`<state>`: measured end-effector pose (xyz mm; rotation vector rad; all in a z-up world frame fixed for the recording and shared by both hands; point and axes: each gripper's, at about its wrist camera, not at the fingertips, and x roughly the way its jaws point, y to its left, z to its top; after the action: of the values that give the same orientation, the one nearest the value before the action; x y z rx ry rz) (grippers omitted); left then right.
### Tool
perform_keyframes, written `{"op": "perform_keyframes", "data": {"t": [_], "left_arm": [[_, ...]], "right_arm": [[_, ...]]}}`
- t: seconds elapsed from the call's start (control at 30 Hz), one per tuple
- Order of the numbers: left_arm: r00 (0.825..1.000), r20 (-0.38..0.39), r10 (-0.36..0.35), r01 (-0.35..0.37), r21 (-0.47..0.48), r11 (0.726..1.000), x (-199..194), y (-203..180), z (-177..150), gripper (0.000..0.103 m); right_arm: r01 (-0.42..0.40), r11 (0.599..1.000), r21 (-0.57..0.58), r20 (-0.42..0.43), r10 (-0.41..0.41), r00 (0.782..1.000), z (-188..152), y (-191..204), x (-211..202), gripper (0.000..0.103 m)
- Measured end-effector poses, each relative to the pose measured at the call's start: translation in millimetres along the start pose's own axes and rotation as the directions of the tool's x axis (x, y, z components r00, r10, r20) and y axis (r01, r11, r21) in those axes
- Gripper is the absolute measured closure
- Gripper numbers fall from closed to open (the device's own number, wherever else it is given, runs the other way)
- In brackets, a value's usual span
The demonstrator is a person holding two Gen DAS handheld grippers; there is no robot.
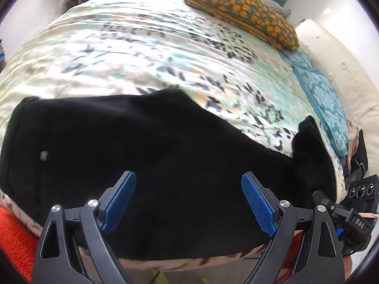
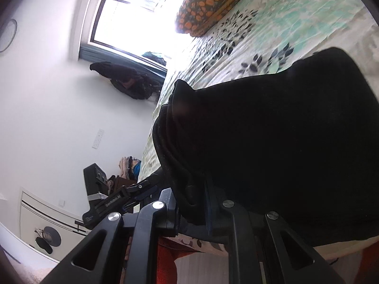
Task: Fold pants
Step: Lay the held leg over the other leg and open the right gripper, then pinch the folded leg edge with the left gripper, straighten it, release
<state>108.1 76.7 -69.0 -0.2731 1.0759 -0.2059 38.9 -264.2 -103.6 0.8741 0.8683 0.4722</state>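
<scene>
Left wrist view: the left gripper [image 1: 188,201] hovers with its blue pads [image 1: 258,206] spread wide, nothing between them, right above the black pants [image 1: 132,142]. The pants lie along the near edge of the floral bedspread [image 1: 142,54], already doubled by the look of it, with one bunched end lifted at 3 o'clock. A folded orange-dotted cloth [image 1: 241,11] sits at 1 o'clock, well apart, with plenty of open bed between.

Right wrist view: the right gripper [image 2: 191,208] has its fingers pinched tight on a thick, layered bunch of the pants [image 2: 272,142], holding it up off the bedspread [image 2: 272,28]. I'd say a fold is under way; laying it down and smoothing remain. The bed's edge runs at 6 o'clock, so little margin there.
</scene>
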Motion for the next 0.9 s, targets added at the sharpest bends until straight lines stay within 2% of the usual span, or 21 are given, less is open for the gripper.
{"op": "perform_keyframes", "data": {"t": [0.1, 0.2, 0.23, 0.27, 0.3, 0.33, 0.37, 0.5, 0.57, 0.6, 0.7, 0.8, 0.87, 0.9], "left_arm": [[1.0, 0.022, 0.018, -0.016, -0.077, 0.997, -10.0, 46.7, -10.3, 0.011], [0.999, 0.026, 0.019, -0.015, -0.133, 0.991, -12.7, 77.1, -18.1, 0.011], [1.0, 0.027, 0.016, -0.012, -0.141, 0.99, -13.2, 83.6, -20.2, 0.011], [1.0, 0.025, 0.015, -0.011, -0.142, 0.99, -10.6, 86.2, -22.0, 0.011], [1.0, 0.025, 0.009, -0.005, -0.137, 0.991, -9.9, 87.3, -22.2, 0.011], [1.0, 0.027, 0.0, 0.004, -0.127, 0.992, -11.5, 87.3, -22.1, 0.011], [0.999, 0.034, -0.013, 0.017, -0.112, 0.994, -13.8, 85.2, -22.0, 0.011], [0.995, 0.038, -0.095, 0.095, -0.005, 0.995, -15.0, 50.3, -22.6, 0.011], [0.993, 0.017, -0.12, 0.118, 0.08, 0.99, -8.2, 22.4, -28.6, 0.012], [0.994, 0.007, -0.11, 0.108, 0.133, 0.985, -4.1, 6.1, -33.5, 0.014], [1.0, -0.021, -0.019, 0.024, 0.271, 0.962, 16.4, -34.4, -46.4, 0.027], [0.996, -0.069, 0.057, -0.035, 0.282, 0.959, 42.0, -47.9, -50.1, 0.04], [0.991, -0.1, 0.091, -0.062, 0.264, 0.963, 54.2, -48.1, -51.7, 0.056], [0.988, -0.101, 0.115, -0.085, 0.264, 0.961, 57.5, -47.2, -53.5, 0.074]], "right_arm": [[0.034, 0.996, -0.081, -0.091, -0.042, 0.995, -34.0, 34.4, 74.4, 0.087], [0.055, 0.981, -0.186, -0.173, -0.087, 0.981, -66.0, 60.5, 132.5, 0.086], [0.071, 0.973, -0.218, -0.184, -0.113, 0.976, -75.0, 66.3, 146.1, 0.081], [0.09, 0.963, -0.253, -0.192, -0.141, 0.971, -82.0, 70.8, 157.5, 0.071], [0.117, 0.951, -0.287, -0.204, -0.18, 0.962, -86.4, 74.6, 166.9, 0.064], [0.135, 0.939, -0.316, -0.222, -0.211, 0.952, -89.9, 77.9, 170.8, 0.045], [0.143, 0.927, -0.346, -0.231, -0.232, 0.945, -92.6, 81.7, 168.1, 0.032], [0.159, 0.868, -0.471, -0.177, -0.269, 0.947, -89.9, 95.7, 112.5, 0.028], [0.185, 0.861, -0.473, -0.126, -0.274, 0.953, -88.6, 91.3, 77.0, 0.019], [0.205, 0.863, -0.462, -0.094, -0.277, 0.956, -94.6, 90.9, 55.7, 0.017], [0.266, 0.879, -0.396, -0.009, -0.293, 0.956, -91.8, 70.8, 17.7, 0.017], [0.314, 0.887, -0.337, 0.04, -0.32, 0.947, -95.1, 49.1, -9.2, 0.017], [0.339, 0.891, -0.302, 0.059, -0.338, 0.939, -90.9, 36.6, -22.3, 0.017], [0.341, 0.897, -0.282, 0.068, -0.336, 0.939, -87.8, 32.6, -26.7, 0.017]]}}
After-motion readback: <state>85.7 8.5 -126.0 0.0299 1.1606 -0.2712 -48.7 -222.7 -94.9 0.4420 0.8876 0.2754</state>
